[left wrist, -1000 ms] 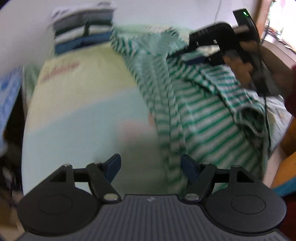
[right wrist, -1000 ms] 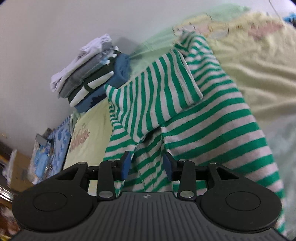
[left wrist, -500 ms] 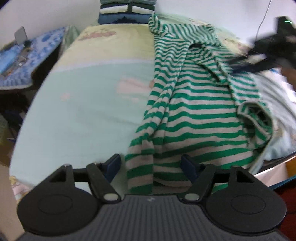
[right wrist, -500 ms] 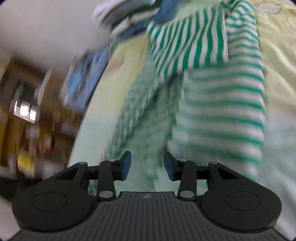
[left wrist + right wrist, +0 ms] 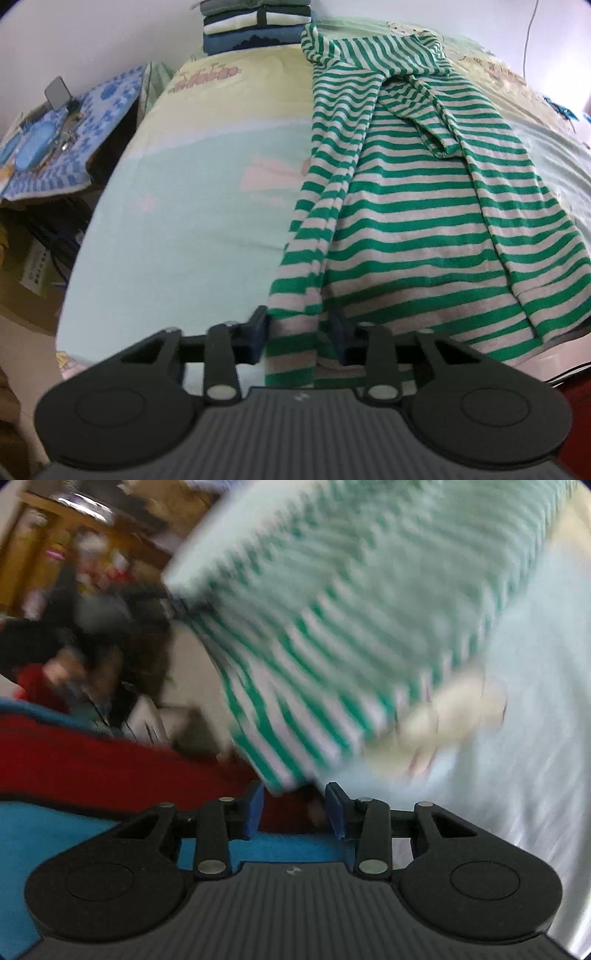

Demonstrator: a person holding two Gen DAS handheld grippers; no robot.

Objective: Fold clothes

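On the bed (image 5: 192, 229), spread with a pale green and yellow sheet, the striped shirt (image 5: 413, 229) lies lengthwise, green and off-white bands running across it, its collar end up near the wall and its hem hanging at the near edge. The left sleeve is folded in along the body, a long narrow strip running down the shirt's left side, and a second sleeve is tucked over the chest, its cuff resting on the stripes. The left gripper (image 5: 299, 332) sits right at the hem, its blue pads (image 5: 258, 328) apart, one on either side of that folded strip; the cloth passes between them, but they look to be straddling it rather than pinching it. Behind the shirt, against the wall, a stack (image 5: 256, 26) of folded clothes stands neat, just touching the collar end. Off to the left, a side table with a blue patterned cloth (image 5: 74, 125) holds a clutter of small things. Over on the right side the view is badly smeared: the right gripper (image 5: 293, 808) hangs with its pads apart and nothing between them, just below a corner of the shirt (image 5: 332, 635) that droops over the bed's edge. Red and blue fabric (image 5: 110, 768) fills the space beneath it, too blurred to say what it is.
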